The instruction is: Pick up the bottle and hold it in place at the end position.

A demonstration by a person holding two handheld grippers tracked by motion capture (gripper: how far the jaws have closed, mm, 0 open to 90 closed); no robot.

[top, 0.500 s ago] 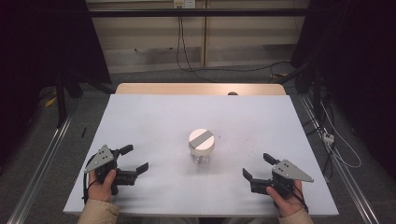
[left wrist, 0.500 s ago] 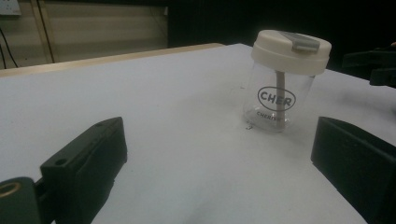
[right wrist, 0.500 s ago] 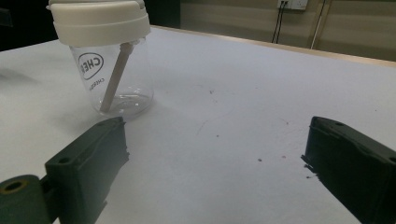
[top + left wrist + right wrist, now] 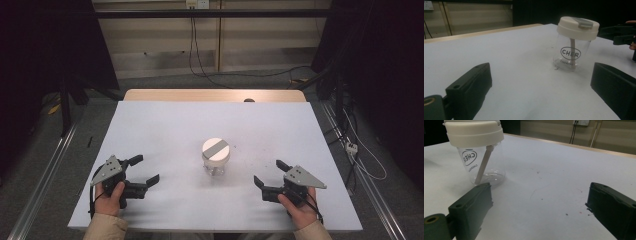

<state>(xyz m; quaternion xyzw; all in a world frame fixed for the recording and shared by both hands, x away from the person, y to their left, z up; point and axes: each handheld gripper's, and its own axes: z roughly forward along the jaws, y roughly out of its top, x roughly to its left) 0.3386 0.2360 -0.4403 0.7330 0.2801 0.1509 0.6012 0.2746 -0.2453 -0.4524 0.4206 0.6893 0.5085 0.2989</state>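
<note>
A small clear plastic cup (image 4: 216, 162) with a round cream-white lid (image 4: 216, 148) stands upright near the middle of a smooth, matte white table (image 4: 165, 125). A flat grey tab (image 4: 216, 148) runs across the lid's top. Dark oval lettering is printed on the cup's transparent wall, and a pale straight tube (image 4: 573, 53) hangs inside from the lid toward the bottom, slightly slanted. Faint specks and scuffs mark the tabletop nearby.

The cup sits between the two tongs, well apart from both and a little farther up the table than either. The left gripper (image 4: 144, 171), black and angular with a grey three-cornered plate on top, is held in a hand at the near left edge, its jaws spread wide with nothing between them. From its own camera, the cup appears ahead and toward the right jaw. The right gripper (image 4: 269, 173), of the same build, is held at the near right edge, jaws likewise wide and empty. In its own view the cup stands ahead, just above the left jaw.

A light wooden strip (image 4: 215, 95) borders the table's far edge.
</note>
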